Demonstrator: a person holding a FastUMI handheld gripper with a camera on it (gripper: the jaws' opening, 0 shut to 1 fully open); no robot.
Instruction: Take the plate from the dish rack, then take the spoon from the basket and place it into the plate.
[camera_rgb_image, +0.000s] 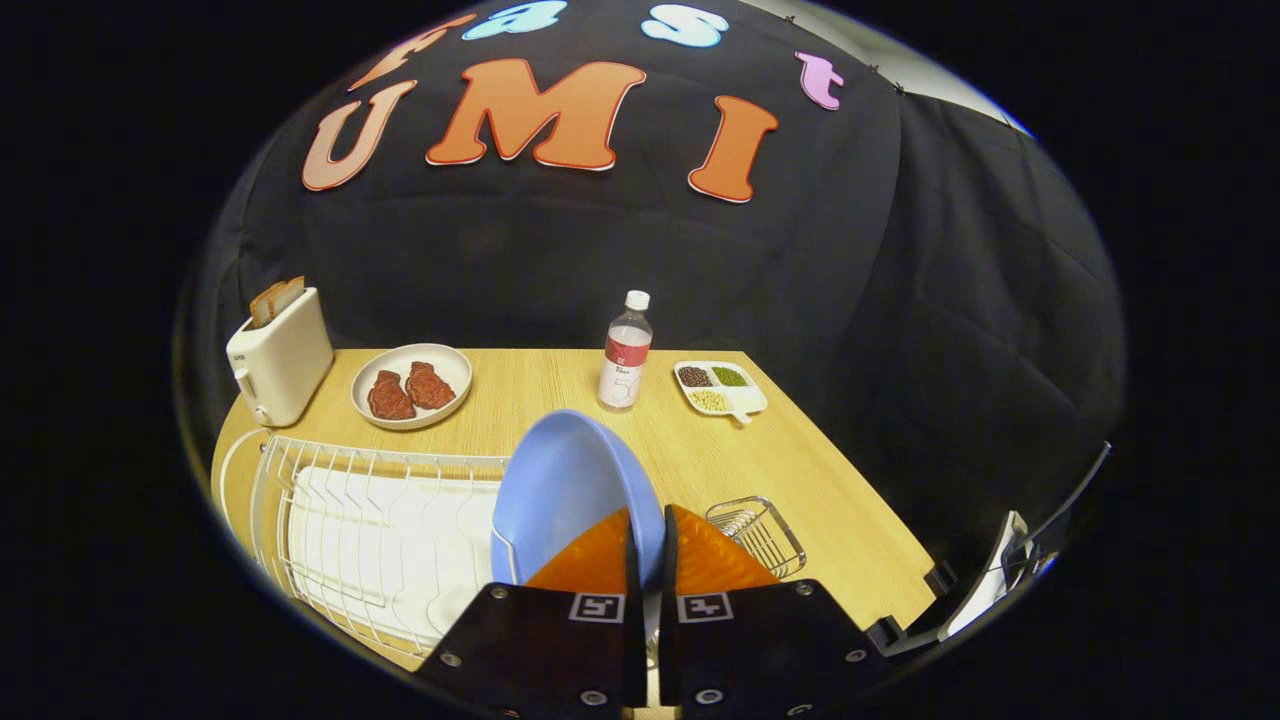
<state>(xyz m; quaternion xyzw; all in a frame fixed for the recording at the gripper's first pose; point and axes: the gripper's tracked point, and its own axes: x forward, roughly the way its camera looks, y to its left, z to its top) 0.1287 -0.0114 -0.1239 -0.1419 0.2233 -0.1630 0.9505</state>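
A light blue plate (565, 485) stands on edge, tilted, just above the right end of the white wire dish rack (340, 500). My gripper (649, 545) is shut on the plate's near rim, one finger on each face. A small wire basket (758, 530) sits on the wooden table (820, 490) just right of the fingers. I cannot make out the spoon inside it.
Along the table's far edge stand a white toaster (280, 355) with bread, a plate with two pieces of meat (411, 385), a water bottle (626, 352) and a small divided dish of beans (719, 388). A dark stand (1000, 580) sits beyond the table's right corner.
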